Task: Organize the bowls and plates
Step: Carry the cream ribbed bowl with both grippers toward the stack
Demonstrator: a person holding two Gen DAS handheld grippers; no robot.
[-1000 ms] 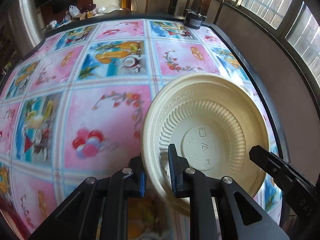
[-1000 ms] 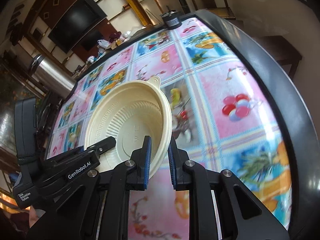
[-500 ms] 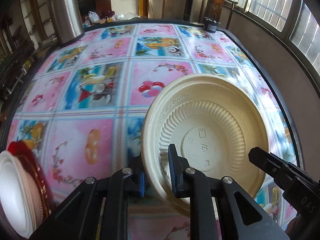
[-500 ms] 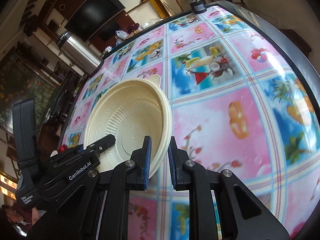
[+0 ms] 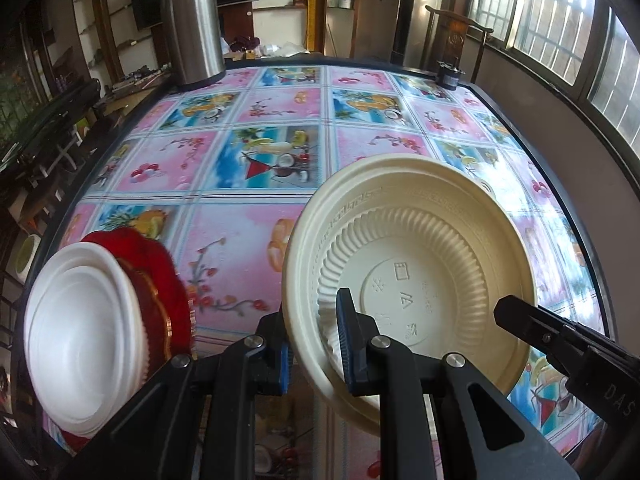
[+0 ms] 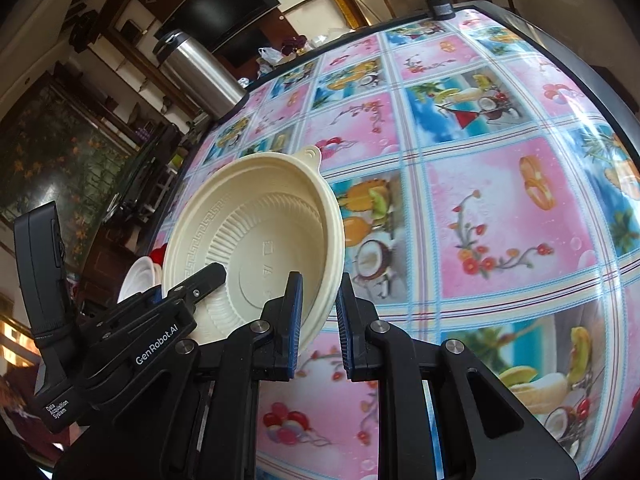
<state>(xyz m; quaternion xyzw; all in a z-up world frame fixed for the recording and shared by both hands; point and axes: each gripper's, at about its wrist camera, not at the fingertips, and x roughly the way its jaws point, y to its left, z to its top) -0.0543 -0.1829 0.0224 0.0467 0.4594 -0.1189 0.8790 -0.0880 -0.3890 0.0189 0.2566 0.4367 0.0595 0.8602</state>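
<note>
A cream bowl is clamped at opposite rims by the left hand-held gripper and right hand-held gripper, tilted above the counter. White bowls are stacked beside a red plate. "GenRobot.AI" is read on the left gripper.

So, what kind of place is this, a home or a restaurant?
Probably a home dining room, though I cannot be sure. A big table has a printed fruit-pattern cloth, a steel thermos stands at its far edge, and behind it are a dark television and cluttered wooden shelves.
</note>
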